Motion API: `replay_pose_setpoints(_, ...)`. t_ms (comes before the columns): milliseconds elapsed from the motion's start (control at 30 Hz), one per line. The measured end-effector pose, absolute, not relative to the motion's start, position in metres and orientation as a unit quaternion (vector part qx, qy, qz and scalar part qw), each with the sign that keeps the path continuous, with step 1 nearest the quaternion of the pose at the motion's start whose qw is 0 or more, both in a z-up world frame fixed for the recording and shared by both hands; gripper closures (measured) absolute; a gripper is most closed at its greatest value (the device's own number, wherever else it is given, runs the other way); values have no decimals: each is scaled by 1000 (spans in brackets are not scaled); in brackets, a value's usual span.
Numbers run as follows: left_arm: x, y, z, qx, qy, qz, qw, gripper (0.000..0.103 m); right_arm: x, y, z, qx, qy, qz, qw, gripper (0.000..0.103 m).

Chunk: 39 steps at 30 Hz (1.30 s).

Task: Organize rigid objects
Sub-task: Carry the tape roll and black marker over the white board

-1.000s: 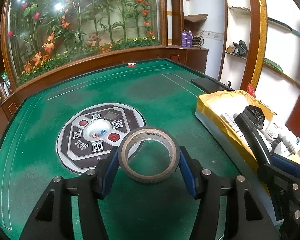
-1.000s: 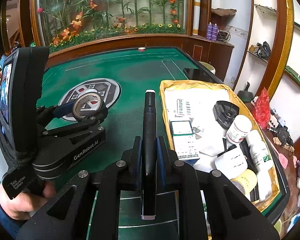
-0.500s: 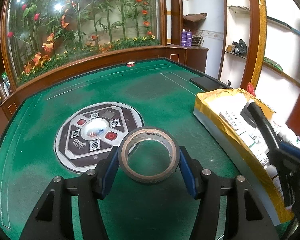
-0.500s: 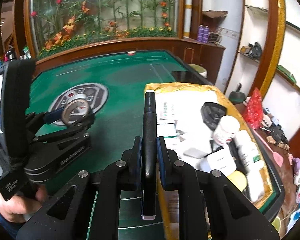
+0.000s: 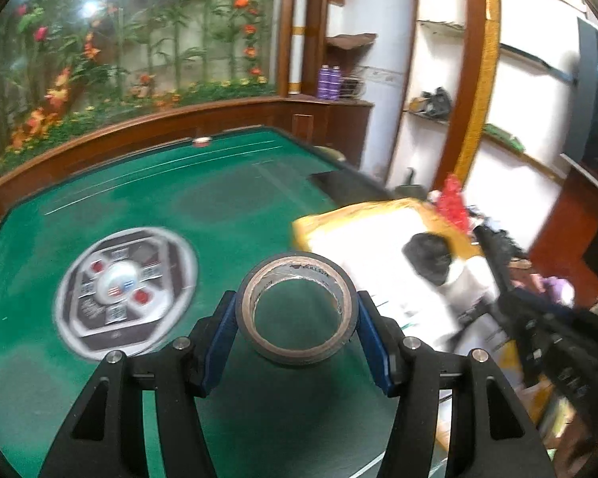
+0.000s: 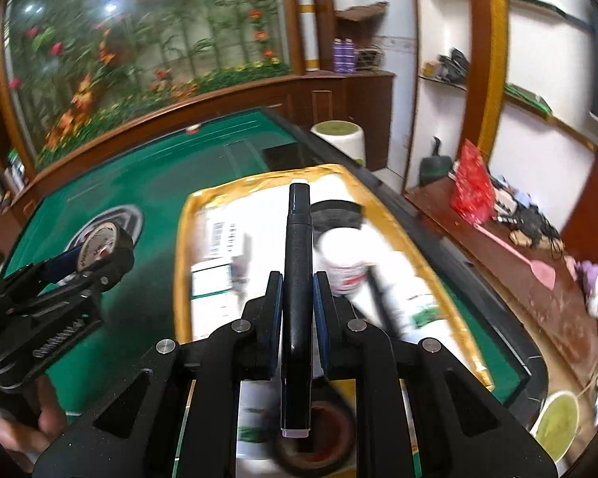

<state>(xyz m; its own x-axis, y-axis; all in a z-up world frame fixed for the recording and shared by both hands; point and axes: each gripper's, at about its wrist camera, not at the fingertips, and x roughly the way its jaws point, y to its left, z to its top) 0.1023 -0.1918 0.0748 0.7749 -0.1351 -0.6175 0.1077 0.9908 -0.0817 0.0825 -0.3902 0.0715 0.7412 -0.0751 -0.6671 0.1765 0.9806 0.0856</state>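
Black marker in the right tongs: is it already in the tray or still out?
Out. The black marker is clamped between the right tongs, held above the yellow-rimmed tray.

A home games room or parlour: a green-felt automatic mahjong table (image 5: 147,207) with a dice console (image 5: 125,292) at its centre, a curved wood-framed window (image 5: 139,40) of bamboo and flowers at 12 o'clock, and cluttered wall shelves (image 6: 526,99) at 2 o'clock.

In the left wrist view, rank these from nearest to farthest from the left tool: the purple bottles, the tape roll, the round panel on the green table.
1. Tape roll, held between the tool's pads.
2. Round panel, left, on the table.
3. Purple bottles, far back on the wooden counter.
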Motion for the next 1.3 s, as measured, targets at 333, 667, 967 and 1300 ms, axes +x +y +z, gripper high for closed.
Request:
replay_pose_setpoints(333, 139, -259, 57, -19, 382, -130, 915, 44, 84, -436, 57, 121, 365, -81, 919, 89)
replay_pose_setpoints(667, 152, -273, 44, -6, 385, -125, 914, 44, 96, -438, 42, 117, 389, -59, 912, 89)
replay_pose_setpoints(967, 152, -271, 43, -6, 370, -130, 920, 44, 112, -441, 36, 116, 399, -56, 908, 88)
replay_pose_setpoints(1300, 150, -274, 42, -3, 365, -133, 921, 43, 110, -442, 35, 112, 397, -55, 909, 88)
